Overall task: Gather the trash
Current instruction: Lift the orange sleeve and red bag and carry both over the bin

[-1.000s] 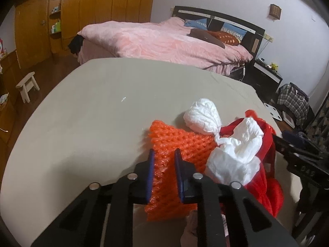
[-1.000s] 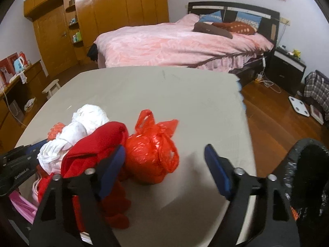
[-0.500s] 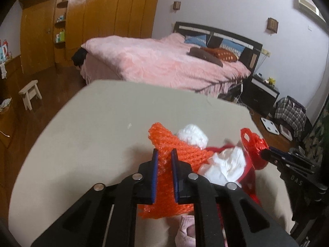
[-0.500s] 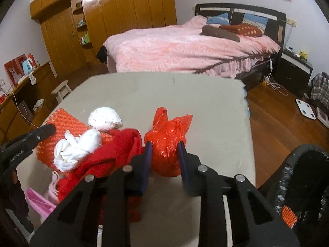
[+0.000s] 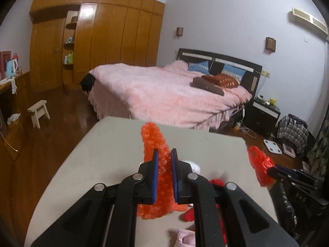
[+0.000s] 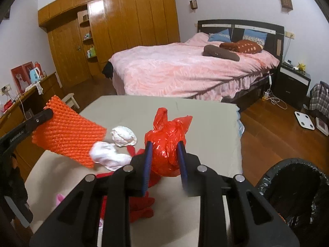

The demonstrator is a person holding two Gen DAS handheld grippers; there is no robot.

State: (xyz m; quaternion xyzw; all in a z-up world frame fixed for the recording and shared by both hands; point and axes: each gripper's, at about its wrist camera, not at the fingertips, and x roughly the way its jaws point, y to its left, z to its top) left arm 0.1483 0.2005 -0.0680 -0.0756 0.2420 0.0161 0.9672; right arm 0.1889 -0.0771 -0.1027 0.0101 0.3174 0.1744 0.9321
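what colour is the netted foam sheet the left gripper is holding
Bright orange, with a diamond mesh texture. The foam sheet shows best in the right wrist view.

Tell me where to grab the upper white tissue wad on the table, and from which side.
Take the white tissue wad across its rounded middle, coming straight down from above. It lies loose on the table, and its top is clear, while the second wad crowds its near side.

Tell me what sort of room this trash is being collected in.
A home bedroom, most likely. A made bed with a pink cover and pillows fills the back, a tall wooden wardrobe lines the wall, and a dark nightstand sits beside the headboard.
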